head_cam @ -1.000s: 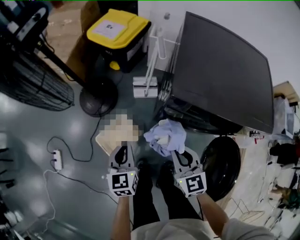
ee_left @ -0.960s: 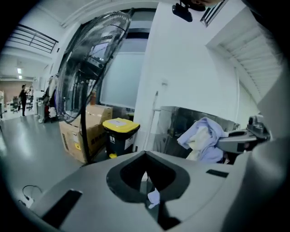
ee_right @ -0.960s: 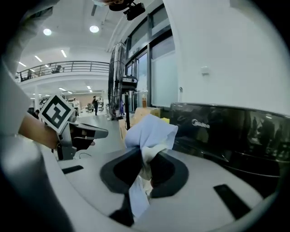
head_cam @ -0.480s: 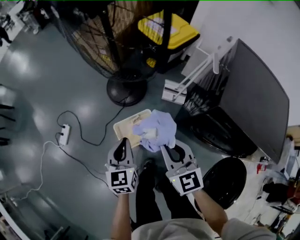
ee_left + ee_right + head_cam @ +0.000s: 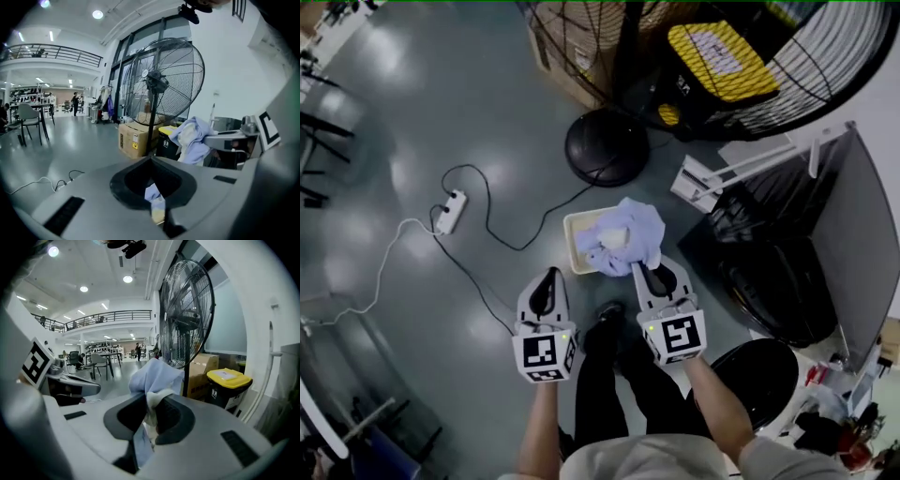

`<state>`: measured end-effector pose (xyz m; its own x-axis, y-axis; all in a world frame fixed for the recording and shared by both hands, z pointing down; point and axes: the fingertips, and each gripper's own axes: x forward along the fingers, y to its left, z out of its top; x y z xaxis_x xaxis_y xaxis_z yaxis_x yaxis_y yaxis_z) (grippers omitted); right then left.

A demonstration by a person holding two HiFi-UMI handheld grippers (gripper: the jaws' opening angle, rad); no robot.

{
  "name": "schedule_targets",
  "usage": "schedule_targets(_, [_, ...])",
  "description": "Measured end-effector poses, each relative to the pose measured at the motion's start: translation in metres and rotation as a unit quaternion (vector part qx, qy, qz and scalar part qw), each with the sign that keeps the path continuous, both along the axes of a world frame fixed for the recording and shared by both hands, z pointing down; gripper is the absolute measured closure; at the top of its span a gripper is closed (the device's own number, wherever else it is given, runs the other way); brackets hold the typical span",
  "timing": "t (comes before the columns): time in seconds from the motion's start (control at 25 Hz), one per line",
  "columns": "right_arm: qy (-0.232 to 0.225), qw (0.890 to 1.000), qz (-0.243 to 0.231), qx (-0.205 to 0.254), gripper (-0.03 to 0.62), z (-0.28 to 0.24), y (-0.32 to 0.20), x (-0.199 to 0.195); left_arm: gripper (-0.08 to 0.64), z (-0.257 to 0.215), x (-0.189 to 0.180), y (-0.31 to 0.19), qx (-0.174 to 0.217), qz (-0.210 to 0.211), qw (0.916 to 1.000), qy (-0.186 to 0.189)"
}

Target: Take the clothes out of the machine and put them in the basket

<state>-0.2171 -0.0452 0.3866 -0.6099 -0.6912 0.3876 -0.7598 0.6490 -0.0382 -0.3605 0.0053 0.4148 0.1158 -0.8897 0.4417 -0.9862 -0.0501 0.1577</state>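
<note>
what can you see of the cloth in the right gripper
The cloth is a pale blue, soft-looking fabric with a whitish patch, bunched into a crumpled bundle. The right gripper is shut on one fold, holding it in the air over the cream basket on the floor. Whether it touches the basket cannot be told.

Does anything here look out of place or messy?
A power strip and its cable sprawl loose across the floor close to the basket, which looks like a trip risk. Otherwise nothing stands out.

Open floor (image 5: 412, 122) left; fan base (image 5: 607, 148), washer (image 5: 787, 253) flank basket (image 5: 577, 246).
</note>
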Motion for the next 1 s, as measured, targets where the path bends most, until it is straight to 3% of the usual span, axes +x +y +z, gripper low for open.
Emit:
schedule_targets(0.2, [0.013, 0.999, -0.007, -0.033, 0.531, 0.05, -0.007, -0.023, 0.541, 0.021, -0.021, 0.006, -0.014, -0.014, 0.9998, -0.001])
schedule_targets(0.4, [0.029, 0.997, -0.007, -0.068, 0.531, 0.119, -0.013, -0.036, 0.541, 0.048, -0.019, 0.01, -0.021, -0.01, 0.9997, 0.002])
schedule_targets(0.72, [0.062, 0.991, -0.013, -0.118, 0.531, 0.257, -0.023, -0.053, 0.541, 0.12, -0.011, 0.017, -0.045, -0.015, 0.9988, 0.016])
schedule_targets(1.0, [0.082, 0.986, -0.029, -0.142, 0.531, 0.361, -0.021, -0.061, 0.541, 0.184, -0.022, 0.019, -0.057, -0.023, 0.9981, 0.001])
